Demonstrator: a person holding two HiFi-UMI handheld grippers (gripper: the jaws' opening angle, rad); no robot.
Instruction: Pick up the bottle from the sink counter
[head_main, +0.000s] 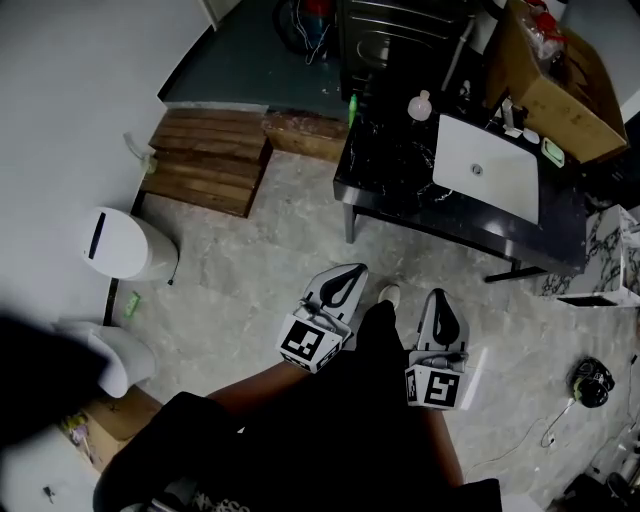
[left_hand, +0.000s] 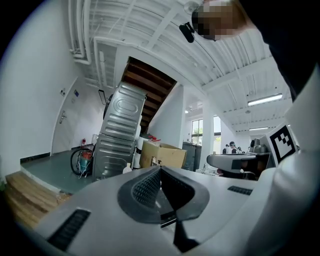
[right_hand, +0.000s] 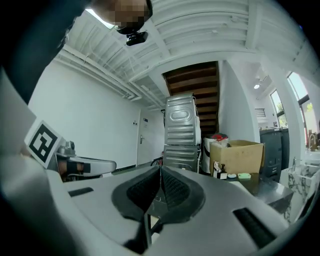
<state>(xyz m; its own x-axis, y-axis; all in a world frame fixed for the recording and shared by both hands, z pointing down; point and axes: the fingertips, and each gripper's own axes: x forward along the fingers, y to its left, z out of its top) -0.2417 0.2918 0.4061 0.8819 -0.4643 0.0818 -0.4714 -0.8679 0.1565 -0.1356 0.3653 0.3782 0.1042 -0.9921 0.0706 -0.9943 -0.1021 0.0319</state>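
Inspector: Your left tool (head_main: 346, 280) and right tool (head_main: 441, 306) are both closed, jaws together and empty.

Operator: And the bottle (head_main: 420, 104)?

Inspector: It stands on the black table (head_main: 390, 160), just beside the white sink (head_main: 505, 160), well apart from your tools.

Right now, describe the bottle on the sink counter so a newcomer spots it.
Find the black counter with the white basin. The bottle stands left of the basin at the far edge. It is pale and rounded, unlike the slim green item by the corner.

Bright ceiling strip lights, fisheye edge distortion, dark vignetted corners
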